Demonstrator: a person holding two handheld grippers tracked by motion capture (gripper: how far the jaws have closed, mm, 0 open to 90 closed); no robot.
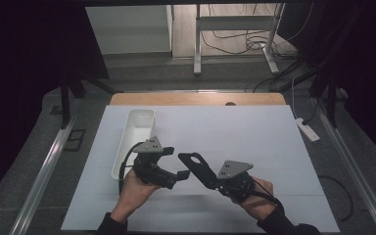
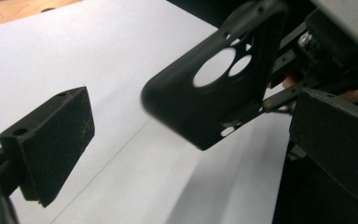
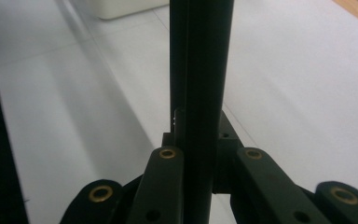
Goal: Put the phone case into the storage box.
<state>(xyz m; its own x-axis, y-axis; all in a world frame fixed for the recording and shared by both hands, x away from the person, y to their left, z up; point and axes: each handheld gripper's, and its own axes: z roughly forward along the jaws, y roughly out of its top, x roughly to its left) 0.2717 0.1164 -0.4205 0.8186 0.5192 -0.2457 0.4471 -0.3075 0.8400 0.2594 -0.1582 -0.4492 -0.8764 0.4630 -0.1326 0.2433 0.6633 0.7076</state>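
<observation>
High view first: I have both grippers low over the white sheet (image 1: 254, 132) covering the bench, toward its near edge. My right gripper (image 1: 214, 182) is clamped on a black phone case (image 1: 198, 168), gripping its lower end so the case sticks up and away toward the left, off the sheet, its camera cutout at the far tip. My left gripper (image 1: 176, 164) sits just beside it, jaws spread wide and nothing between the pads. Its own camera shows the case (image 2: 200, 100) hanging between its two black pads (image 2: 56, 140), apart from both, cutout holes facing me. Along my right gripper's jaws I see the case edge-on (image 3: 200, 93), pinched tight between them. A white oblong tray (image 1: 136, 134) lies lengthwise near the bench's left edge, just beyond my left hand (image 1: 134, 191).
</observation>
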